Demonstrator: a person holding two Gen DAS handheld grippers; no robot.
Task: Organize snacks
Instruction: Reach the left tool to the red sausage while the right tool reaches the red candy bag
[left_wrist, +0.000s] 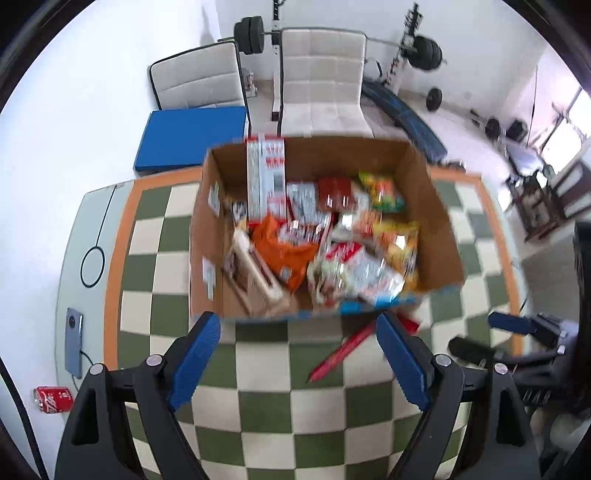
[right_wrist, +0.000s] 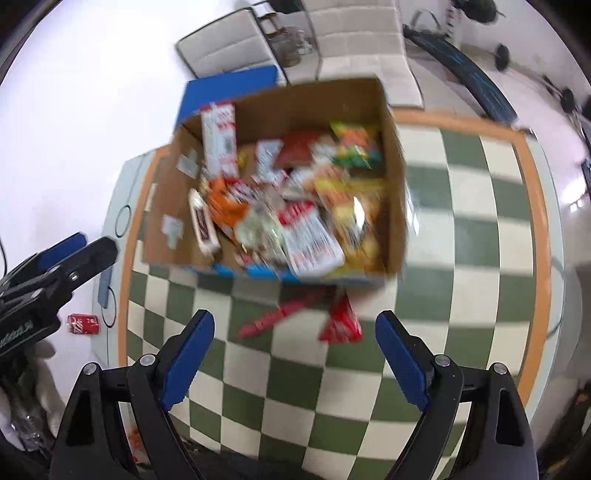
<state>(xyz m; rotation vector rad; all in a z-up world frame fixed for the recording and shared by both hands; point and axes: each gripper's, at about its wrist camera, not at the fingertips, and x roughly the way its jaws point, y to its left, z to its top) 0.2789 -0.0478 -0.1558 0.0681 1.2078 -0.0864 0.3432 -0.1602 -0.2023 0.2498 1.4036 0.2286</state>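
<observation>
Both grippers' fingers (left_wrist: 295, 354) (right_wrist: 295, 354) are spread wide and empty, facing the brown cardboard snack box (left_wrist: 436, 221) for reaching stray red packets (right_wrist: 340, 321) on the checkered tabletop (right_wrist: 461, 258).

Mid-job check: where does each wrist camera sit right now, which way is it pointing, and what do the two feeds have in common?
Left wrist: on the left gripper, looking down and forward at the cardboard snack box; own open fingers show, right gripper at the right edge.
Right wrist: on the right gripper, facing the same box and red packets; left gripper at left.
Shared: box, checkered cloth, cola can.
</observation>
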